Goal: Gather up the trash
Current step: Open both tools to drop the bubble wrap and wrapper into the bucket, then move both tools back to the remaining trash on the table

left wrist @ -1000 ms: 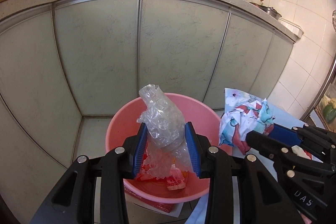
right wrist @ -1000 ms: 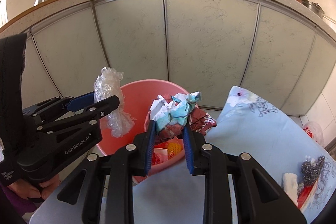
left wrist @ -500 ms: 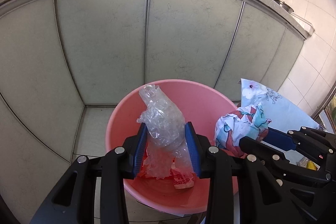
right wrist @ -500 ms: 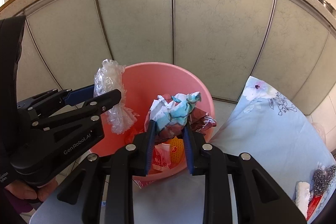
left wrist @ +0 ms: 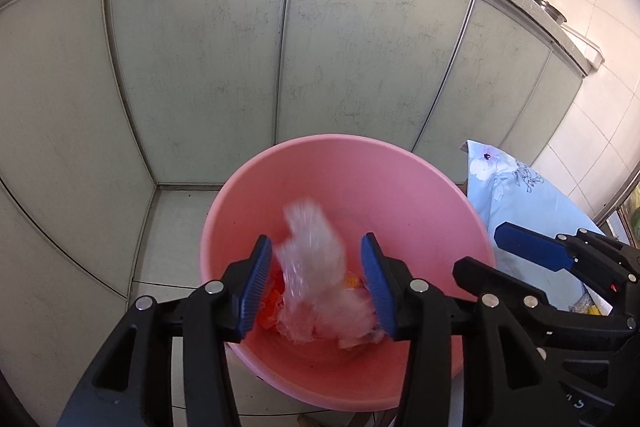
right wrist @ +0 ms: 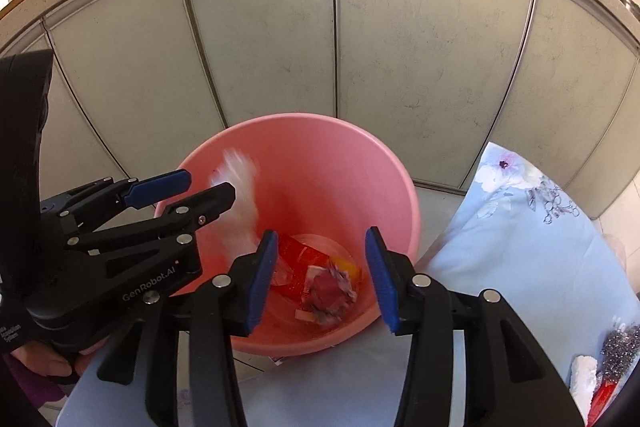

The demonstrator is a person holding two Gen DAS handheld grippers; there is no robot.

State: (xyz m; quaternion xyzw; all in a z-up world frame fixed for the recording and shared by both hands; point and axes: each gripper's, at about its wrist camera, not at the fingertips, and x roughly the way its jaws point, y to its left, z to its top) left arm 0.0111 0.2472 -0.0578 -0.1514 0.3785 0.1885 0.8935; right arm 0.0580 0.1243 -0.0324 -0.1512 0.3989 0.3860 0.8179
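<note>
Clear crumpled plastic (left wrist: pixel 314 259), blurred, above pink basin (left wrist: pixel 360 163).

Smooth pink plastic basin (left wrist: pixel 400 163), crinkly clear plastic bag (left wrist: pixel 316 251), matt cupboard doors (left wrist: pixel 360 47)

Basin (left wrist: pixel 400 163) stands before cabinet doors (left wrist: pixel 360 47), cloth (left wrist: pixel 516 195) at right.

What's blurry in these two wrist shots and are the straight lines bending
Left wrist view: only the clear plastic wrapper, between the open left gripper, is motion-smeared; the pink basin is sharp. Right wrist view: the same wrapper is a white streak, the crumpled trash slightly soft. Both: fisheye bows the cabinet doors, corners vignetted black.
</note>
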